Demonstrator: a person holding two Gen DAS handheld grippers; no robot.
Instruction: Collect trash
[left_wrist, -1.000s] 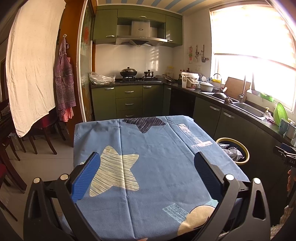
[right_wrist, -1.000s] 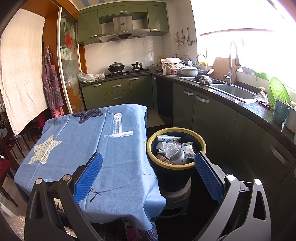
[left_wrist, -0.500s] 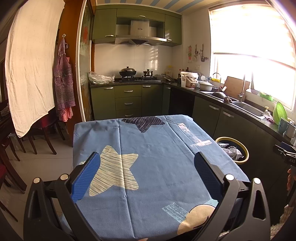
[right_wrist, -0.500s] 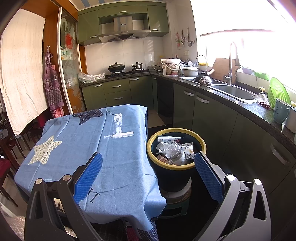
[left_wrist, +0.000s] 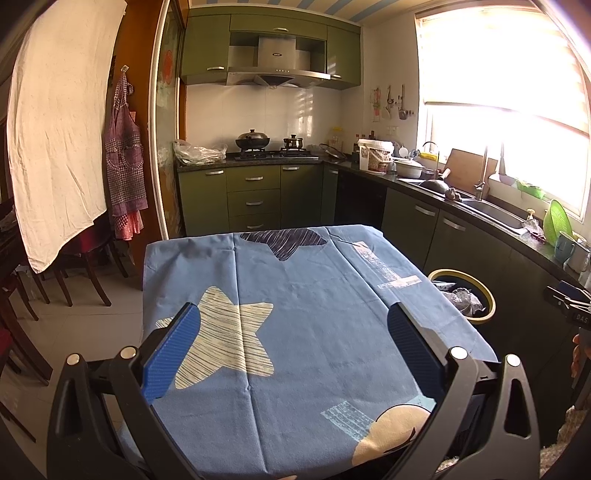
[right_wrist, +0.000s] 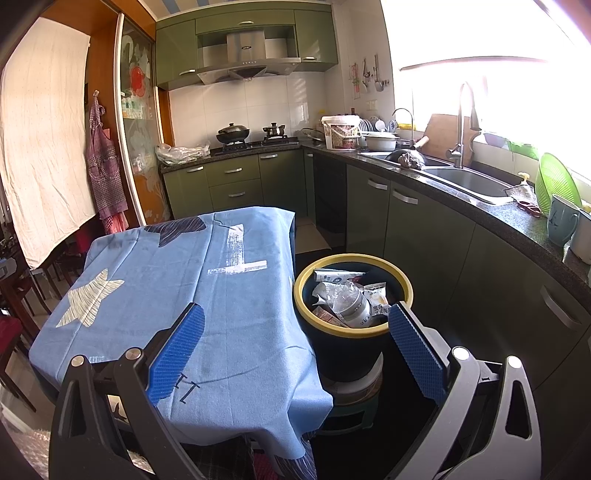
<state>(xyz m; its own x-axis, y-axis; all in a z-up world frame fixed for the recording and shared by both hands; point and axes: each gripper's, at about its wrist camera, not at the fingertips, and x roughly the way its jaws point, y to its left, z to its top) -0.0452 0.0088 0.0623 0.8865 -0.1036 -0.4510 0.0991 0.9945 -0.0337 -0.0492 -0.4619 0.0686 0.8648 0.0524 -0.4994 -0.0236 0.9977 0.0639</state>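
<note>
Blue-padded right tool (right_wrist: 295, 345) spread wide, empty, nearer the yellow-rimmed bin (right_wrist: 352, 330) off the counter's (right_wrist: 192, 295) right edge; trash (right_wrist: 349, 301) lies inside it. Left tool (left_wrist: 293, 350) likewise released, above bare cloth mid-counter.

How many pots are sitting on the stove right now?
2. A wide black pot sits on the left burner and a smaller pot on the right burner of the stove. Nothing hides that area, so none look missed.
</note>
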